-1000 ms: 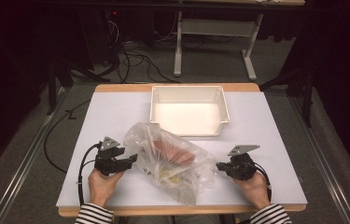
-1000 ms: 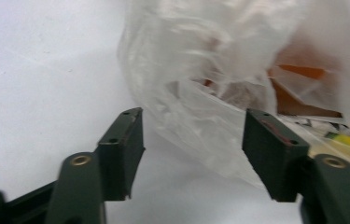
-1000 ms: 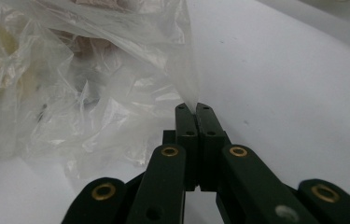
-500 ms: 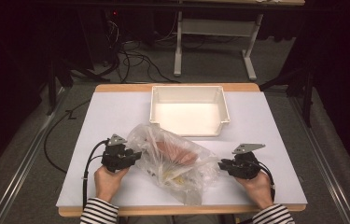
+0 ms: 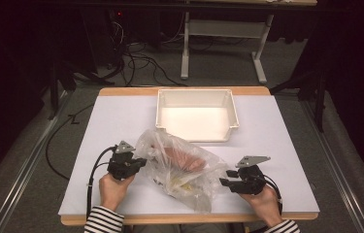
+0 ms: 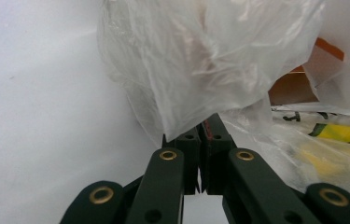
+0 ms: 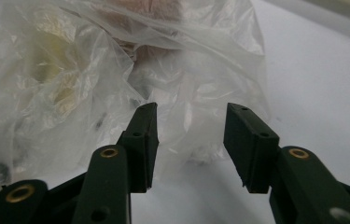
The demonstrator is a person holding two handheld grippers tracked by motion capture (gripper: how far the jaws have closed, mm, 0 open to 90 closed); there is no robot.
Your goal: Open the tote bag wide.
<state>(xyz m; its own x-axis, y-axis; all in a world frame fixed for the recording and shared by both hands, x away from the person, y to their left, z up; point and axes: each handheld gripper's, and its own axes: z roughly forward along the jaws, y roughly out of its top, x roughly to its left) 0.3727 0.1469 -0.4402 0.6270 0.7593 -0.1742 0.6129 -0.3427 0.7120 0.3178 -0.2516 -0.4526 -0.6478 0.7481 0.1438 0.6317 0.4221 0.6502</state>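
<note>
Bag [image 5: 182, 172] of clear plastic, seen from up high, lying on the near half of the desk [image 5: 276, 145], just in front of the white tray [image 5: 196, 93], with packs [image 5: 184, 160] inside. Left gripper [image 5: 138, 162] at the bag's left edge, touching it. Right gripper [image 5: 225, 183] at the bag's right end, very near.

Left gripper view next: fingers [image 6: 189, 154] just been closing, now squeezed tight together on a thin fold of the bag. Orange and yellow packs inside, off to the right.

Right gripper view last: fingers [image 7: 142, 135] just been opening, now about halfway apart. Bag right in front of the tips, maybe a bit of plastic between them, but nothing pinched.

Meaning for the job, at a guess: left side doing the holding, right side free to go for a better spot, maybe the bag's mouth, to open it and get the packs out into the tray.
</note>
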